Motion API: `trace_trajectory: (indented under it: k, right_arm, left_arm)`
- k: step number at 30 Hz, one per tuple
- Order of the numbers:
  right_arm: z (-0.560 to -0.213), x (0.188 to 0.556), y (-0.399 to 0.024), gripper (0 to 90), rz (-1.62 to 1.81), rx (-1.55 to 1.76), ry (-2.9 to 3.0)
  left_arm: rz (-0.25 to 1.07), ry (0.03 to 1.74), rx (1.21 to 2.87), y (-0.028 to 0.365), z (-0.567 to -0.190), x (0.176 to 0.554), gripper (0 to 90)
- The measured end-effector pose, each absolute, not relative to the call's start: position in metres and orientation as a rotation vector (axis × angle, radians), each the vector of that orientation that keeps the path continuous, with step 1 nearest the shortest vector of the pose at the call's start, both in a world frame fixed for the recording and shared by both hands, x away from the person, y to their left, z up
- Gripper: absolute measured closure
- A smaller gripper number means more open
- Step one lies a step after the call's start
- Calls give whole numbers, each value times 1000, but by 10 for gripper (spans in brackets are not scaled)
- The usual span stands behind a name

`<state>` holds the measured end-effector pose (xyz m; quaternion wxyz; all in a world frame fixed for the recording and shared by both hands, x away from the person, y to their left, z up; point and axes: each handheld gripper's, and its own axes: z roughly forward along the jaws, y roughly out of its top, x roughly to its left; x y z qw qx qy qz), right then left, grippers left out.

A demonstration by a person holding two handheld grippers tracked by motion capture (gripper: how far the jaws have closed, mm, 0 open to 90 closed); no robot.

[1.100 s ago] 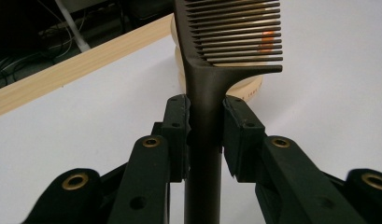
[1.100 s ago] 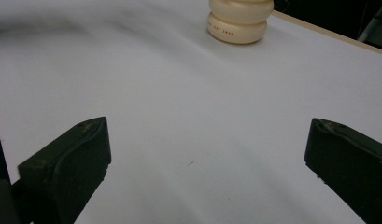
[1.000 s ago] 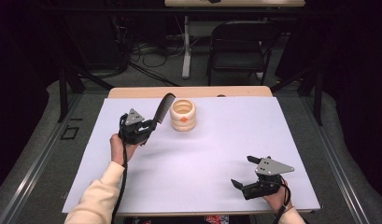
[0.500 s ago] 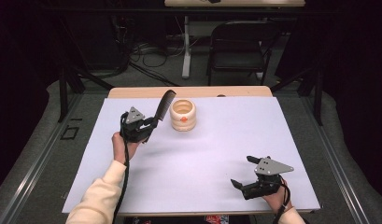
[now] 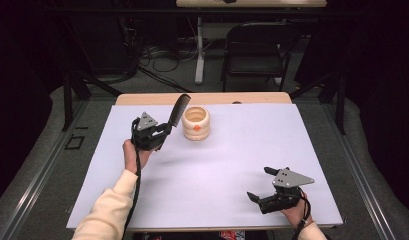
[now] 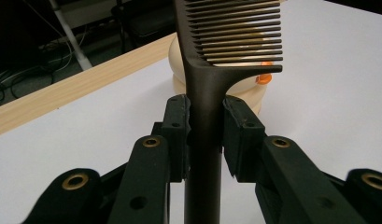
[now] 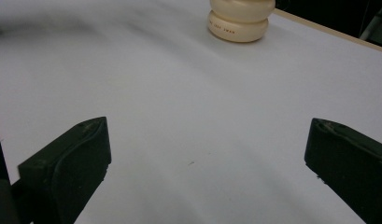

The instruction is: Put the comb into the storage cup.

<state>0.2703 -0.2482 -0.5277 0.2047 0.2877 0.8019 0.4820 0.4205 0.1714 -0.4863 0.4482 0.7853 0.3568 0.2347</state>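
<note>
A: The dark, stiff plastic comb is light; the left tool pinches its slim handle, teeth beside the cream ribbed cup at the bench's far left.

B: Slippery; hold mid-handle. The right tool rests spread, near right.

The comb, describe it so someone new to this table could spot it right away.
On the white table, look near the far edge beside the cream cup. The comb sticks up from the left gripper, clamped by its handle. It is the only dark, toothed thing there.

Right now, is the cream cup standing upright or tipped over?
Upright. The cup rests on its base on the white table, its open mouth facing up in the high view; the comb is beside it.
</note>
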Motion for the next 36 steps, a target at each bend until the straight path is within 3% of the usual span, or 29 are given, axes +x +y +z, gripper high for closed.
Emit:
trace_trajectory:
  k: [36]
  right_arm:
    - [-527,271,-249,0,1344,801,2232]
  left_arm:
    - [551,849,1953,151,-481,434,725]
